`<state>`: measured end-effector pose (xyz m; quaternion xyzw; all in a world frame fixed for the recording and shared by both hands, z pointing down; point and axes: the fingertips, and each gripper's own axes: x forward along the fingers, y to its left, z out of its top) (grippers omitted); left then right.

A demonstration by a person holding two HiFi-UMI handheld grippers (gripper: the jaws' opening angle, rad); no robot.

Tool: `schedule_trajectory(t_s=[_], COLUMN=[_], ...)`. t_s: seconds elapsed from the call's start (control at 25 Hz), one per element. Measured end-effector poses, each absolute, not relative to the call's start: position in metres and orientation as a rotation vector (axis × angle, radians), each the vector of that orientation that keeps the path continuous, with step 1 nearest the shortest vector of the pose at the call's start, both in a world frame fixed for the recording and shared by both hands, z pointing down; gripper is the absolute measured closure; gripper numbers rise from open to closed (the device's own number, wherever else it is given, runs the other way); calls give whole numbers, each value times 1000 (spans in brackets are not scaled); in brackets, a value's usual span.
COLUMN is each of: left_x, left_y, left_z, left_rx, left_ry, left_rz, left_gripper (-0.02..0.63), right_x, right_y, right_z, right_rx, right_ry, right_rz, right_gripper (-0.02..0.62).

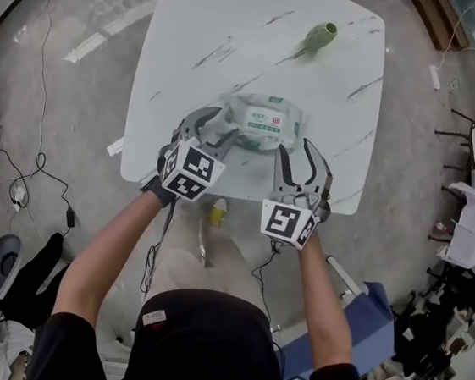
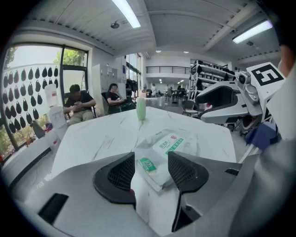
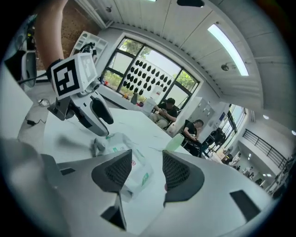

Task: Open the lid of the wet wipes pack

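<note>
Head view: the pack (image 1: 262, 121) lies flat near the table's (image 1: 237, 40) front edge. The left gripper (image 1: 214, 131) is at its left end and the right gripper (image 1: 297, 153) just off its right, both open and holding nothing. Only the left gripper view shows the pack's corner between the spread jaws, pads not touching it. A green bottle (image 1: 320, 36) stands well behind, and people (image 2: 78, 104) sit beyond the table.

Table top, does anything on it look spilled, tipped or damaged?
Nothing stands out: the wet wipes pack lies flat, lid closed, and the green bottle stands upright on the white table.
</note>
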<state>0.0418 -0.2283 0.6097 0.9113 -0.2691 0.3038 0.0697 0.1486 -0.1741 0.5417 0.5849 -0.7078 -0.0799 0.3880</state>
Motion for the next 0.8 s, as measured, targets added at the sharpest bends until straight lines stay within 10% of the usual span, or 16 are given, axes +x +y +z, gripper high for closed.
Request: schedule_trajectory(t_s=[0.8], left_x=[53], left_y=[-236], left_z=[643], left_rx=[2708], left_ry=[-767], left_rz=[936], left_gripper=[355], right_x=[110], right_y=[-190], right_z=[627], right_rx=[1036], right_ry=[-1607], right_rz=[-538], right_gripper=[388])
